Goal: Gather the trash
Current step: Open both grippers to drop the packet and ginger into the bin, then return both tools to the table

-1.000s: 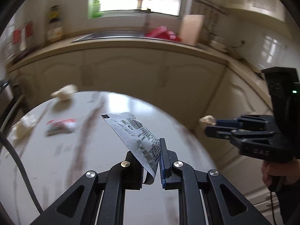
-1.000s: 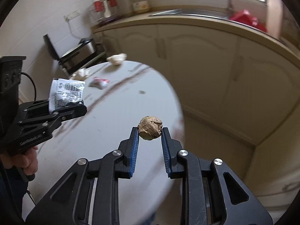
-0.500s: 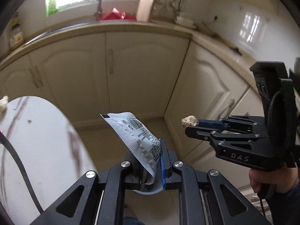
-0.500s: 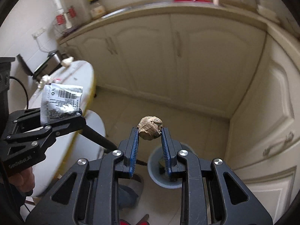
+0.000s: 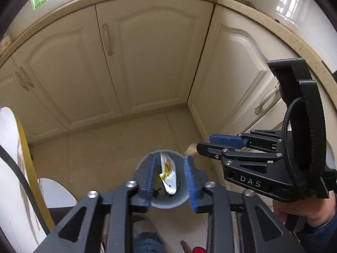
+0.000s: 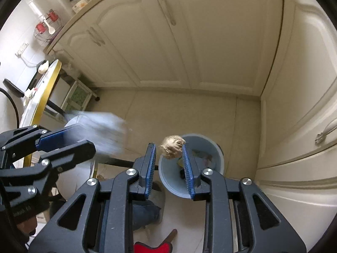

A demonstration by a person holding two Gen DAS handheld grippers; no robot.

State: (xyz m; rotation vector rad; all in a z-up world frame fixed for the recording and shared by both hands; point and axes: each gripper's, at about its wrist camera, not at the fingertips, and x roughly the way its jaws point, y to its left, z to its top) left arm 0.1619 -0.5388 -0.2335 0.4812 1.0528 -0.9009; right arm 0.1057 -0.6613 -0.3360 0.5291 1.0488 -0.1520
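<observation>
A grey bin (image 5: 168, 205) on the floor holds wrappers. The left gripper (image 5: 170, 180), jaws just opened, has released a packet (image 6: 103, 135) blurred at nine o'clock. The right gripper (image 6: 168, 164), pointed downward, stands unclenched, a crumpled paper ball (image 6: 173, 146) touching its right pad only.

Open floor (image 5: 118, 147) lies at twelve o'clock of the bin (image 5: 168, 204), unobstructed. Cabinet doors (image 5: 151, 48) close off beyond. Table edge (image 5: 27, 168) blocks at nine o'clock; right gripper (image 5: 202, 145) crowds two o'clock.
</observation>
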